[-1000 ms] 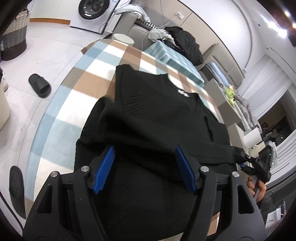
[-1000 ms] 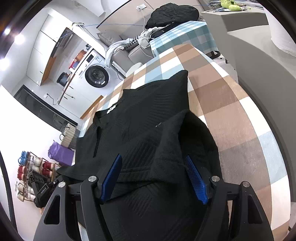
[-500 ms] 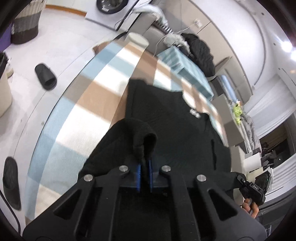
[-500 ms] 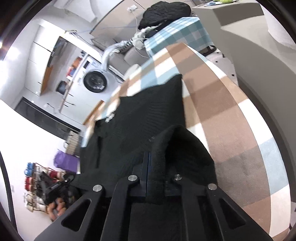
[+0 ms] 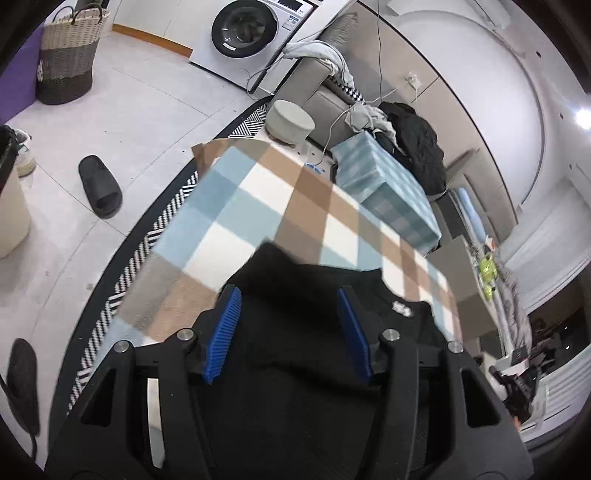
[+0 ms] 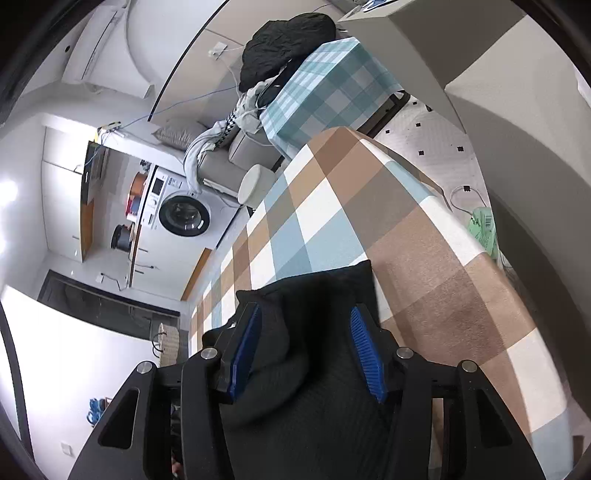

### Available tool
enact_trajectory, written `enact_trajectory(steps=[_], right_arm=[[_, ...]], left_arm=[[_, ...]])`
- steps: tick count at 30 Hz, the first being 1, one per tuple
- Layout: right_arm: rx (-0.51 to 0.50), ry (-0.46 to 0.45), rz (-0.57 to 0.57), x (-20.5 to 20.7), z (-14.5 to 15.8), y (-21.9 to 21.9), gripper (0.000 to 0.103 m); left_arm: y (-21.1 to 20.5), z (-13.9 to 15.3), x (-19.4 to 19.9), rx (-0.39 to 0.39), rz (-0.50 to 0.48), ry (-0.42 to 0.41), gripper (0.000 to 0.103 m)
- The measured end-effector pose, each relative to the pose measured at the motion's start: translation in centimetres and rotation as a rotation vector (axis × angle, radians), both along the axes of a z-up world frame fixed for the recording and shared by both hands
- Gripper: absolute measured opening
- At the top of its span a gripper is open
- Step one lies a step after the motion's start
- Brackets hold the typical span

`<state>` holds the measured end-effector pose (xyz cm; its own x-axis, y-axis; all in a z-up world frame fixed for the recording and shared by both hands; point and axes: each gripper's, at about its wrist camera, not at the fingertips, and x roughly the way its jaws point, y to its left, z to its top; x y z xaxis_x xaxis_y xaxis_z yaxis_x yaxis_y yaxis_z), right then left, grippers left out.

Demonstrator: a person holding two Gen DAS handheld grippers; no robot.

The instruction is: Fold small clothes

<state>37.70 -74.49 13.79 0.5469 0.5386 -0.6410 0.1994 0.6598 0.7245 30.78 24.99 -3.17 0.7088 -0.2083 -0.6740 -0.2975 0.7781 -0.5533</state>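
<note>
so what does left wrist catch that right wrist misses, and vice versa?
Left wrist only: black slipper on the floor, striped laundry basket, white neck label on the black garment.
Right wrist only: green bag beside the table, wall shelves by the washer.
Both: an open hand-held gripper over the garment, left and right, plaid cloth, washing machine, round stool.
</note>
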Motion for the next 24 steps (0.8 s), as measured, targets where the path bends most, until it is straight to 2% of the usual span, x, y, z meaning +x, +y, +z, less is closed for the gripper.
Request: enact_trajectory(steps=[3,7,9,11,16,24], right_arm=[[-0.125,-0.017,0.043,-1.1,0.5,0.6,0.051],[-0.251,-0.022,0.124,-2.9,0.7,2.5,0.052],[-0.312,-0.038,0.155,-3.7,0.9,3.5,0.058],[-0.365,-0.059,0.187,-4.5,1.0,4.4,0.065],[-0.431,-0.063,0.289,-6.1,0.8,6.4,0.075],[-0.489,-0.054,0.361,-7.4,0.8,8.1,0.077]], left_arm=[[-0.6,-0.7,-1.2,0.059,-0.013,0.032,0.053],[-3.6,-0.8,-3.2,0.238,-0.057,0.075,0.053],[-5.5,-0.6,-4.1,0.335,-0.078,0.108,0.053],[-7.0,-0.6,-5.2,0.381,-0.104,0.128,0.056],[-9.8,-1.1,-7.0,0.394,-0.158,0.177,0.060],[-11.9,-2.2,-7.7,0.403,-0.204,0.211,0.060]])
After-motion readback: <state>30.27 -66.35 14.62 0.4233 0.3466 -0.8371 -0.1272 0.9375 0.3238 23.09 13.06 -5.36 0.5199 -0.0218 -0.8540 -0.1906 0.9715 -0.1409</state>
